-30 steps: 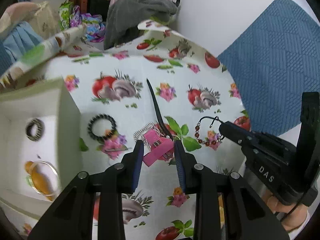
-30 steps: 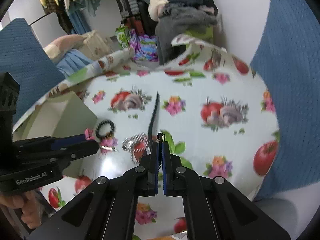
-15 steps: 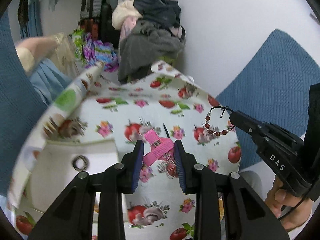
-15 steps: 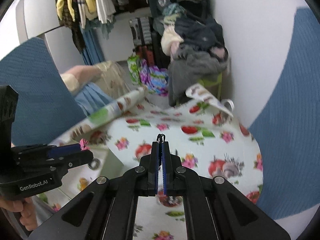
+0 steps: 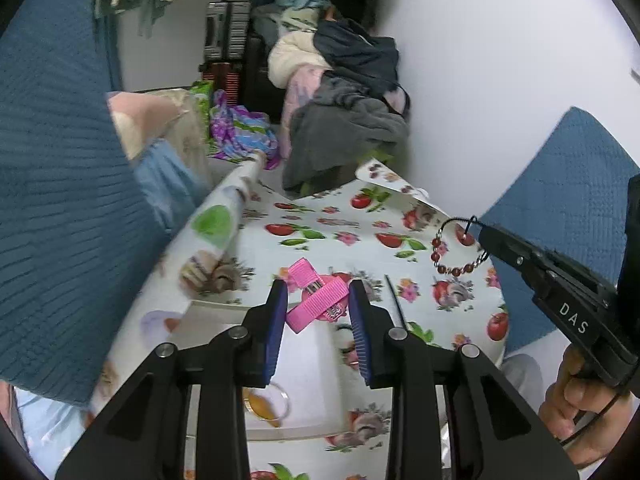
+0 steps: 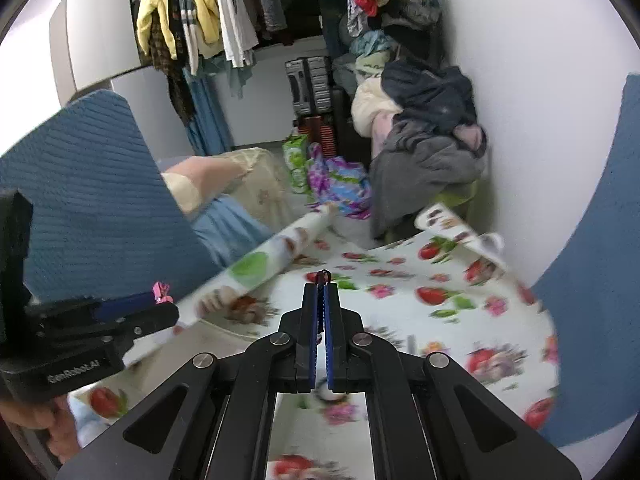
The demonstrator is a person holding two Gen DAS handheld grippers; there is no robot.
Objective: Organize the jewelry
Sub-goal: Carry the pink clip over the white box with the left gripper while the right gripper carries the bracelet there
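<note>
My left gripper (image 5: 318, 300) is shut on a pink hair clip (image 5: 318, 300) and holds it in the air above the white box (image 5: 308, 364). A gold bangle (image 5: 266, 402) lies inside the box. My right gripper (image 5: 484, 236) is shut on the black cord of a red bead bracelet (image 5: 454, 256), which hangs above the table. In the right wrist view the closed right gripper (image 6: 319, 280) pinches the cord, and the left gripper (image 6: 160, 298) shows at the left with the pink clip (image 6: 161, 292).
The table has a fruit-printed cloth (image 5: 332, 232). A black stick (image 5: 396, 304) lies on it right of the box. Blue chair backs (image 5: 560, 208) stand at both sides. A pile of clothes (image 5: 344, 120) lies behind the table.
Both grippers have risen from the table. The left lifted the pink clip and carried it over the box. The right lifted the bead bracelet.
</note>
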